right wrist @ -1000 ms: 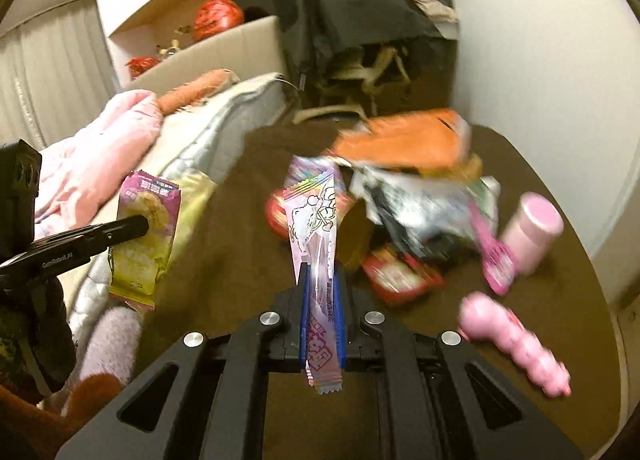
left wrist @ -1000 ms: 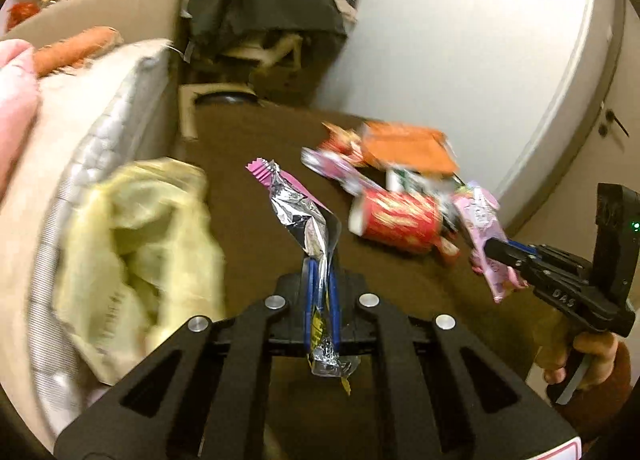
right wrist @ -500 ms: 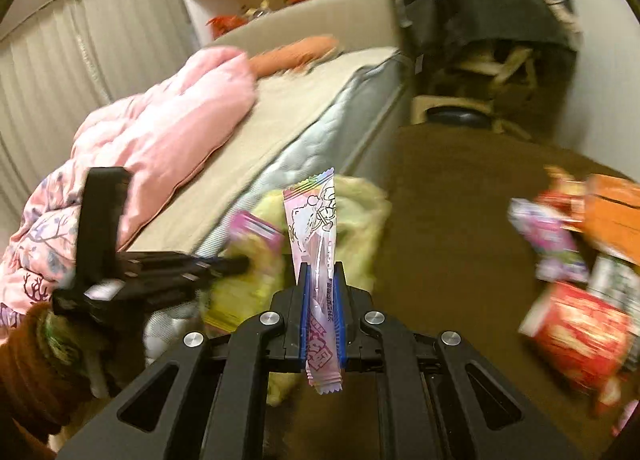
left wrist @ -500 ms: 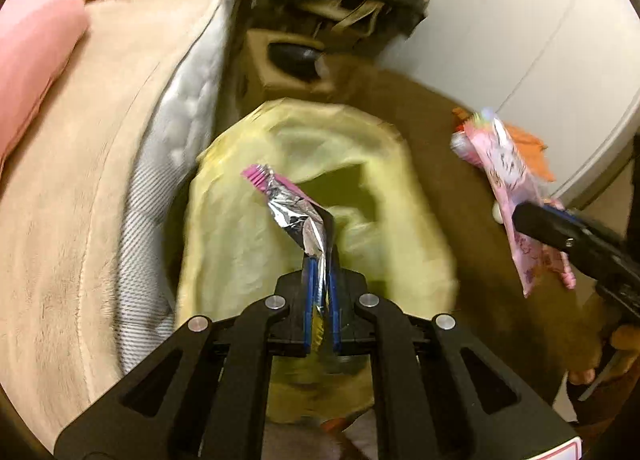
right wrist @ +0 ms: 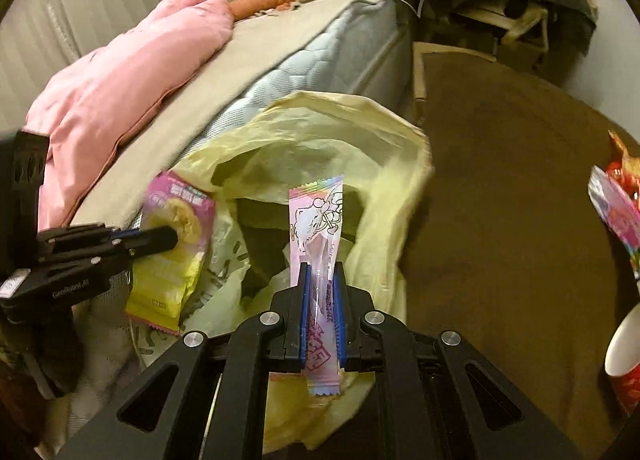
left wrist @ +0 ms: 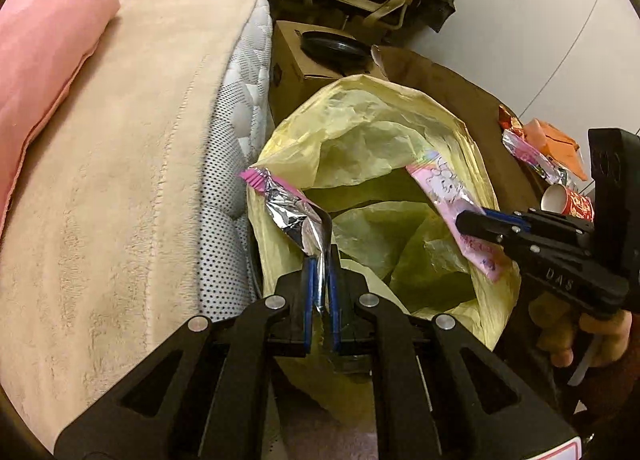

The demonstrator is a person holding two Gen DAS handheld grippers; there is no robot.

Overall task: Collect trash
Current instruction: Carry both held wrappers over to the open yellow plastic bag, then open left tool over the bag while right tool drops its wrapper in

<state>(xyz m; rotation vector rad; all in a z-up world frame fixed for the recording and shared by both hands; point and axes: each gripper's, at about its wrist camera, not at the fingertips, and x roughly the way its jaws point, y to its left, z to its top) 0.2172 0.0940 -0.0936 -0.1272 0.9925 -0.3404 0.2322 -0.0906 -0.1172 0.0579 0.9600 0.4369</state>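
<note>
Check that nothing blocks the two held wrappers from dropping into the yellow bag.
Nothing visible does. The left gripper holds the foil wrapper and the right gripper the pink wrapper, both over the open mouth of the yellow bag. Only crumpled liner lies below.

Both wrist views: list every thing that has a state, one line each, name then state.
Yellow plastic trash bag: mouth open, standing beside the bed.
Left gripper: jaws shut on the silver foil wrapper with pink end, held over the bag.
Right gripper: jaws shut on the long pink cartoon-print wrapper, held over the bag.
Red paper cup: lying on its side on the brown carpet.
</note>
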